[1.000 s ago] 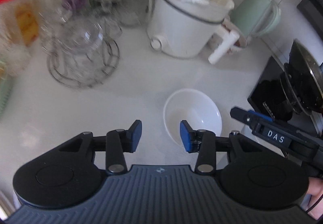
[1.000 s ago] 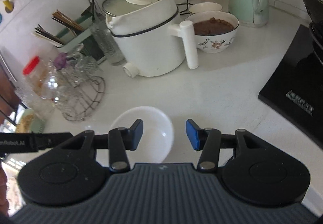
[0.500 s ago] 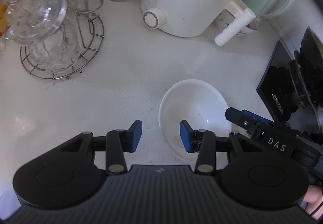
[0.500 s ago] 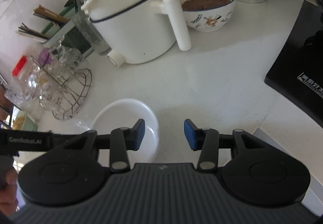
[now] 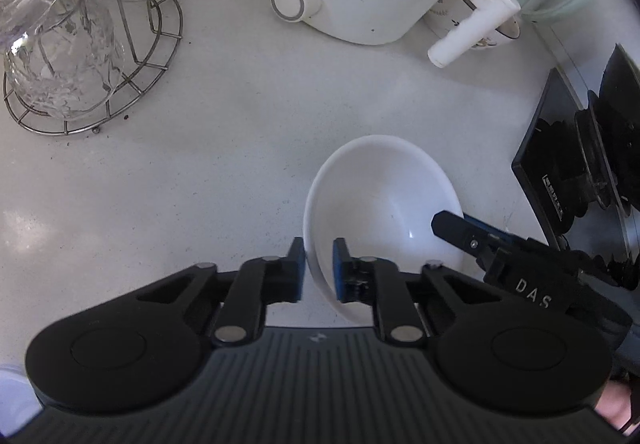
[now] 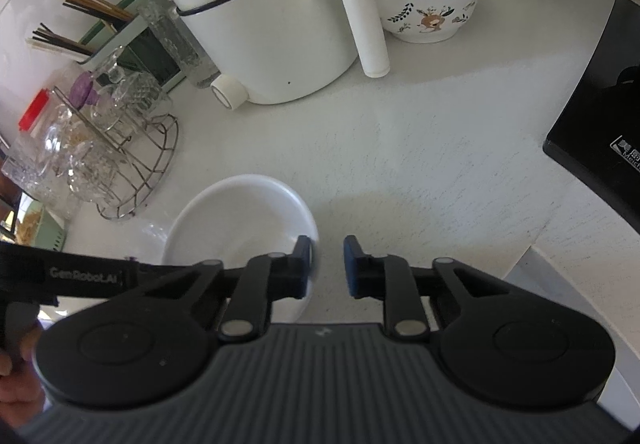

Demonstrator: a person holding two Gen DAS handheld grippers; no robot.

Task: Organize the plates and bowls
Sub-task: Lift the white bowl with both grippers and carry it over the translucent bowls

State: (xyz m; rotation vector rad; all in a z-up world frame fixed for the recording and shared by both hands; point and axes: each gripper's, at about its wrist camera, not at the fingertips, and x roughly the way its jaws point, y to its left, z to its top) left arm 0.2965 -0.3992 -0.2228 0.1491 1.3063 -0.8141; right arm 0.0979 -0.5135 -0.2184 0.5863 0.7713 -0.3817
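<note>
We see white bowl (image 5: 384, 200) on desk (image 5: 200, 172), left hand-held gripper (image 5: 319, 268) clamped on its near rim, right hand-held gripper (image 6: 327, 266) pinching the opposite rim.

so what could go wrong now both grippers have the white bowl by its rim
1. Both the left gripper and the right gripper pinch only the thin rim of the smooth white ceramic bowl. It could slip out or tilt if the two hands lift unevenly.
2. The wire rack of clear glass cups stands close on one side; a sideways swing might knock it.
</note>
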